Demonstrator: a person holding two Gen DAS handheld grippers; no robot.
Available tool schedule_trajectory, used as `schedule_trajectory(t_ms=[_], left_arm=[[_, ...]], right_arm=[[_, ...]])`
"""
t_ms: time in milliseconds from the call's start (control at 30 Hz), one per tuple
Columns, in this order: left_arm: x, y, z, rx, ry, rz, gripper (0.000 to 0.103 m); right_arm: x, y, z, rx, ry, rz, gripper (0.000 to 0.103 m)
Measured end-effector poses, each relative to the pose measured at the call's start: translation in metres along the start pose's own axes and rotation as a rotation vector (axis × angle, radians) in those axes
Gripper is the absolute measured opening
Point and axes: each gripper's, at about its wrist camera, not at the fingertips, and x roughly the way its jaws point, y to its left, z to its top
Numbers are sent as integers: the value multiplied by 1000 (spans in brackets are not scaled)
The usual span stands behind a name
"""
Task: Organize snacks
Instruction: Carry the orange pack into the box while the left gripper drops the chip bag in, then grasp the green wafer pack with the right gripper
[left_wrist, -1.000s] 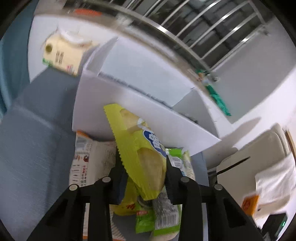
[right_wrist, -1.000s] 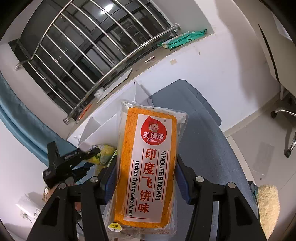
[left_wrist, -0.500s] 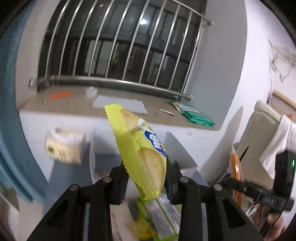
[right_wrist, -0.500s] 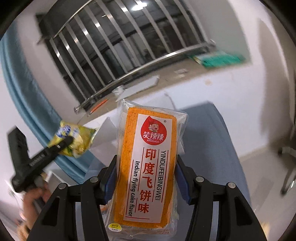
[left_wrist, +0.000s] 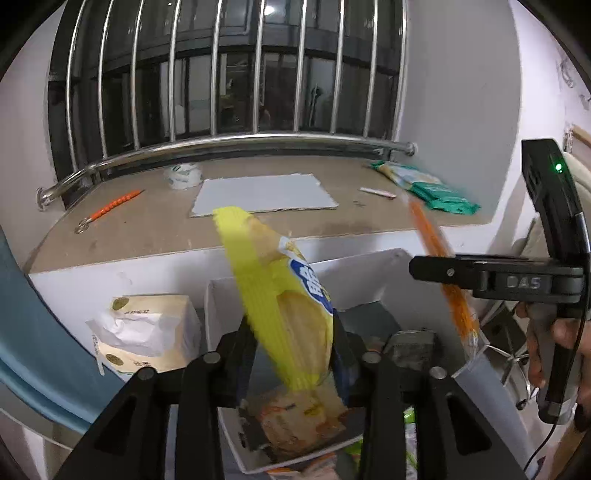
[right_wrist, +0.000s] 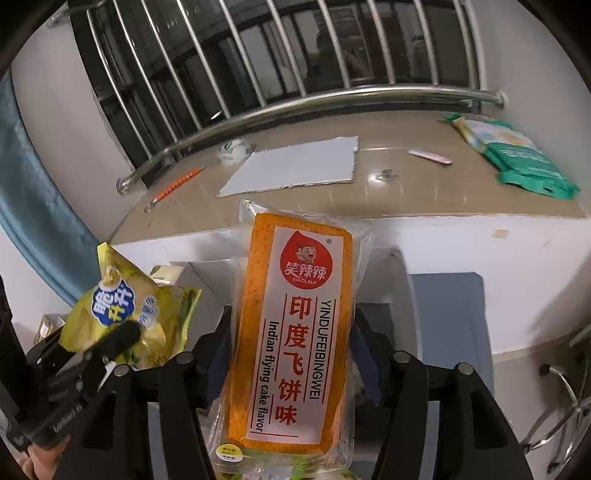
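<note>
My left gripper (left_wrist: 291, 354) is shut on a yellow chip bag (left_wrist: 280, 306), held upright above a white open box (left_wrist: 369, 269). That bag also shows in the right wrist view (right_wrist: 125, 317), with the left gripper (right_wrist: 110, 343) at the lower left. My right gripper (right_wrist: 291, 350) is shut on an orange flying-cake packet (right_wrist: 295, 332), held upright. In the left wrist view the right gripper (left_wrist: 436, 266) holds that packet (left_wrist: 439, 266) edge-on, over the box's right side. More snack packets (left_wrist: 295, 417) lie below my left fingers.
A stone windowsill (left_wrist: 155, 225) with a steel rail runs behind the box. On it lie a grey card (left_wrist: 262, 192), an orange pen (left_wrist: 110, 208), a tape roll (left_wrist: 183, 175) and green packets (left_wrist: 428, 188). A tissue pack (left_wrist: 147, 332) stands left of the box. A blue curtain (left_wrist: 37, 332) hangs at the left.
Both grippers have lifted their packets and swung to face the windowsill. The right gripper has come closer to the left one, over the box.
</note>
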Motion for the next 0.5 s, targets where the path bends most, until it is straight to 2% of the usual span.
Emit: schedule_trajectory(t_ms=[33,67,100,233,500], left_arm=[[4,3,0,-12,21,5,72],[7,8,0,-28,46,13,90],[7,11,-2,-36,49,13,103],[-1,14,-10,-17,34,9,103],[-35,-5,-16,43,-6,11,103]], right_arm=[[3,1,2,-6,-10,-4,83],[4,1,4,-6,-37,-13,98],[2,1,4,2,-57,-18,103],[-6,-6,1,64,-71,31,103],[-47,11,-15,-30,-136,24,103]])
